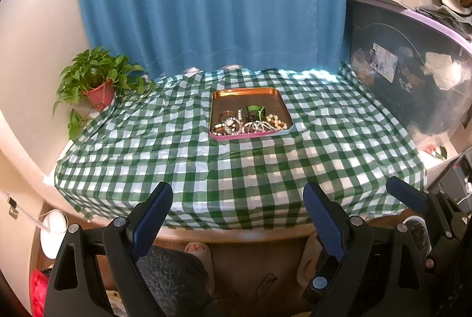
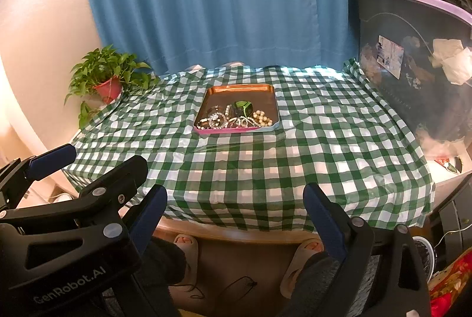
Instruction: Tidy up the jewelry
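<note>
A copper tray with a pink rim (image 1: 244,94) (image 2: 239,90) lies in the middle of a table with a green checked cloth (image 1: 224,169) (image 2: 253,169). Its near half holds a heap of jewelry (image 1: 247,122) (image 2: 236,116): sparkly bracelets, a pearl strand (image 1: 275,122) (image 2: 262,117) and a green band (image 1: 256,110) (image 2: 243,106). My left gripper (image 1: 238,194) hovers at the table's near edge, open and empty. My right gripper (image 2: 235,197) hangs beside it, also open with nothing between its fingers. Each shows at the other view's side.
A potted green plant (image 1: 98,81) (image 2: 107,75) stands at the table's far left corner. A blue curtain (image 1: 212,1) (image 2: 218,1) hangs behind. A large clear storage bin (image 1: 413,72) (image 2: 419,66) borders the right side. A person's slippered feet (image 2: 185,243) show under the table.
</note>
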Motion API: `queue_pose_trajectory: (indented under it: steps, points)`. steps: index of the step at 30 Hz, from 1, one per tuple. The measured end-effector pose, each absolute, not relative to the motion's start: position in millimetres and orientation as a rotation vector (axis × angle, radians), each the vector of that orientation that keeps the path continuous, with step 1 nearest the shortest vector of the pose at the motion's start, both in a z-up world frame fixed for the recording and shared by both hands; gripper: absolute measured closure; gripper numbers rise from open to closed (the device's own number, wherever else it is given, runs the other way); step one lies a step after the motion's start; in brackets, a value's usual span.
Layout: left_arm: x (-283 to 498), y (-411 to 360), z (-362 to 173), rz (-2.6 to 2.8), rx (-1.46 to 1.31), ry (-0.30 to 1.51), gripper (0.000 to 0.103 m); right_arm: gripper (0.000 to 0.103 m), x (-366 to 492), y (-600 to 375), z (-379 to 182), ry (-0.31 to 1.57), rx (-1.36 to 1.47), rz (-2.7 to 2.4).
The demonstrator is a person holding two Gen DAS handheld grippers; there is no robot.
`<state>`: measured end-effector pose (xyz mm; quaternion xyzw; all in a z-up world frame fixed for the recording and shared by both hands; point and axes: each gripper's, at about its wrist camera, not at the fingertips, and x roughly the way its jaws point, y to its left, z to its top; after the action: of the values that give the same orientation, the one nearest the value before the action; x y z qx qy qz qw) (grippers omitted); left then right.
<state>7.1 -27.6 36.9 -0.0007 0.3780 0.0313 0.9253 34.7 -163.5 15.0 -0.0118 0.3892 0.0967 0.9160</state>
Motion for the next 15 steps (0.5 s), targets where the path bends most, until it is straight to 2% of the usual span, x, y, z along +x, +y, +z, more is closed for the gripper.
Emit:
queue_pose_trajectory:
  steps: [15]
  points:
    - [3.0, -19.8, 38.6, 0.071, 0.005, 0.770, 0.013, 0.011, 34.2, -158.0, 14.9, 0.799, -0.023, 0.200]
